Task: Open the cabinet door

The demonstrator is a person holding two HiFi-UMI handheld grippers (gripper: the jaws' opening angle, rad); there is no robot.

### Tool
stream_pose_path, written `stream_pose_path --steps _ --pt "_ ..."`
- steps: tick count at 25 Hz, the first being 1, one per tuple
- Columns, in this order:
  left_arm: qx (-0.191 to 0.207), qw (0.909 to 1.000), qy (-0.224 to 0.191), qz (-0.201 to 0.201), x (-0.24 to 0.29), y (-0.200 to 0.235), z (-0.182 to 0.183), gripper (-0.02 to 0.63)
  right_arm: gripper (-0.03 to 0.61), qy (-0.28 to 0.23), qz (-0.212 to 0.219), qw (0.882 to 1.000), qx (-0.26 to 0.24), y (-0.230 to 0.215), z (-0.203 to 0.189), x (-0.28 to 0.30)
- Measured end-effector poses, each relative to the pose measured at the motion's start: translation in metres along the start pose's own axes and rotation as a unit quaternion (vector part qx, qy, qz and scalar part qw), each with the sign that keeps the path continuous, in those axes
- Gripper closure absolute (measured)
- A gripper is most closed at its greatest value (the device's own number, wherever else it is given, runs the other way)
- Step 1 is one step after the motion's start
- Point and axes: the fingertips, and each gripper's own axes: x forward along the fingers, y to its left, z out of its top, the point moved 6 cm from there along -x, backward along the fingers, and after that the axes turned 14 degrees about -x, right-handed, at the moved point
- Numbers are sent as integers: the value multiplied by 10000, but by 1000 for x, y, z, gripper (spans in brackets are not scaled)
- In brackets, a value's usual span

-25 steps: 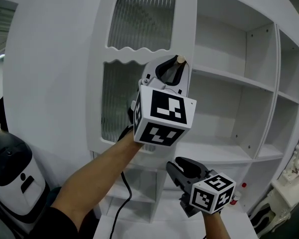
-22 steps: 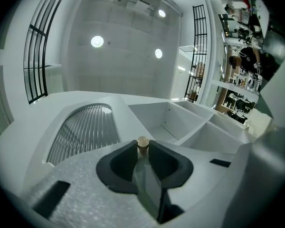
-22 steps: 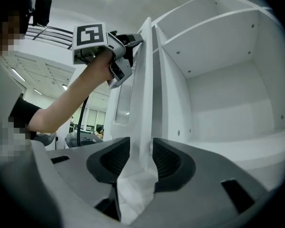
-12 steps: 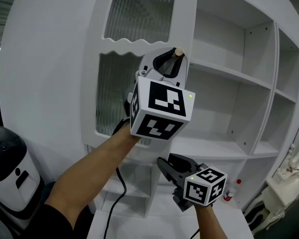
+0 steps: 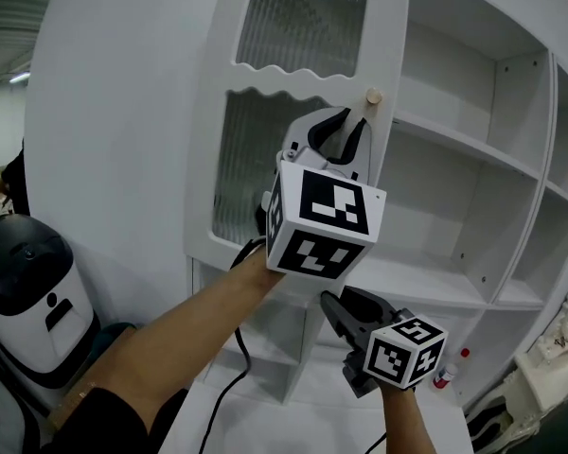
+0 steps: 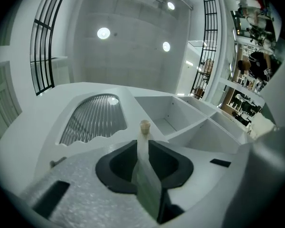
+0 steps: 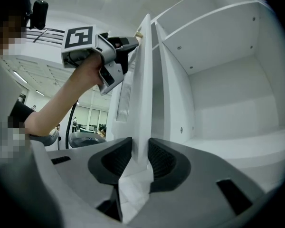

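- Head view: cabinet door (image 5: 265, 77) stands partway out from the shelves (image 5: 473, 149). L gripper (image 5: 350, 126) is in front of the door's face w/ jaws part-open. Knob (image 5: 373, 96) sits just up-right of the tips, clear of them. R gripper (image 5: 333, 303) is lower, near the door's bottom edge.
- L gripper view: knob centred just beyond the jaw tips, a pale strip of door showing in the gap. Ribbed pane (image 6: 92, 118) left, shelves right.
- R gripper view: door seen edge-on, its free edge btwn the jaws, which have just been closing. Pads are close beside it either side.
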Motion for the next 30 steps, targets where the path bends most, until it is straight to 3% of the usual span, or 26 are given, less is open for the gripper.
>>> stream_pose_path --steps 13,30 --pt "259 9949 724 649 -52 -9 -20 534 477 -65 146 9998 87 9 4 -8" --pt "254 9712 1703 1645 -137 -24 -59 535 497 -299 443 9983 225 33 9 -28"
